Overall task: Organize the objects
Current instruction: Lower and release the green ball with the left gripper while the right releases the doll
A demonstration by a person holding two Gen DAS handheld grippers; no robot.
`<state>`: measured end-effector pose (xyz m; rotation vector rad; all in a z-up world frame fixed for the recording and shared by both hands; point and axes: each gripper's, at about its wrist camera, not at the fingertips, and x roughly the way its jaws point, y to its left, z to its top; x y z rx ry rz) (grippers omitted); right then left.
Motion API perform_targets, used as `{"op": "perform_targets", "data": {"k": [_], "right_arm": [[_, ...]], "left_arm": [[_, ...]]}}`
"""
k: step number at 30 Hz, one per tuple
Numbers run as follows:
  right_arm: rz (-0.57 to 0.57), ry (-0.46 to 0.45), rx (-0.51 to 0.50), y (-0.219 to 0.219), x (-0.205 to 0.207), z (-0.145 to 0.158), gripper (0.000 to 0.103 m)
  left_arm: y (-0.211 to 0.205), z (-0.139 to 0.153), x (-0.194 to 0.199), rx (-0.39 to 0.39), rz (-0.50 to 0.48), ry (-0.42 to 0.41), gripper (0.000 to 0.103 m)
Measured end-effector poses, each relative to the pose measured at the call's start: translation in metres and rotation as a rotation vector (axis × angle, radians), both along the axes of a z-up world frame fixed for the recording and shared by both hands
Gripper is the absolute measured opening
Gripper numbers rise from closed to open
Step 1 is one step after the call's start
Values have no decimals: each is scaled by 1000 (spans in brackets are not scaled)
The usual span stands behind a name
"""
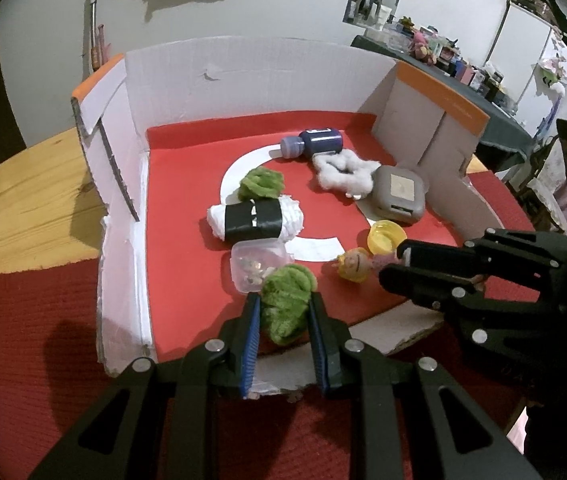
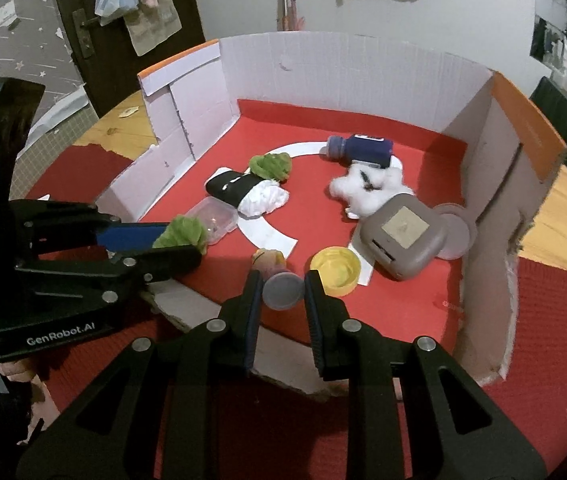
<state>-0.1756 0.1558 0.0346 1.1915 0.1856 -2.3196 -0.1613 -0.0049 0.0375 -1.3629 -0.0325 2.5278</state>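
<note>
Both grippers work at the open front edge of a red-floored cardboard box (image 1: 243,80) on the desk. The left gripper (image 1: 283,312) has its jaws clenched on a green fuzzy scrunchie (image 1: 287,304); the right gripper (image 2: 283,292) grasps a small doll-headed figurine (image 2: 277,276) by its purple base. Sorting appears barely begun: a second green scrunchie (image 1: 261,184), white scrunchie (image 1: 343,170), blue bottle (image 1: 315,142), grey case (image 1: 399,196), yellow cap (image 1: 387,236) and clear container (image 1: 255,264) lie scattered inside.

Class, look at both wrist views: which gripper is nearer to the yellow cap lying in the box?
Right. The right gripper, shut on a small doll, sits just beside the yellow cap; the left gripper, holding green fluff, is farther off.
</note>
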Motion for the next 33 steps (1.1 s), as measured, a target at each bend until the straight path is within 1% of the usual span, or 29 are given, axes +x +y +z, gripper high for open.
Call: {"op": "perform_targets", "data": {"k": [4,11,15,17,26,33], "right_arm": [[6,-16,-2,-3,-2,0,20],[-22,-60,-1,-3,-8,-8,20],[-42,-52,15,-2,-9,-12,20],[-44,-56,6,-1,-10,-13,20],[-40,-57,-1,0,-12,-14,20],[-40,-54,-5,0,-13,-14,20]], "left_arm": [[-3,-2,-3,-9,16,3,24],[-8,-1,-7,-6,34,6,24],[-8,-2,-9,-30,46,11,24],[-7,-3,-11,-42,55,14,24],[-5,-8,-13,-60,54,7,25],[-4,-8,-14,-56,60,13,25]]}}
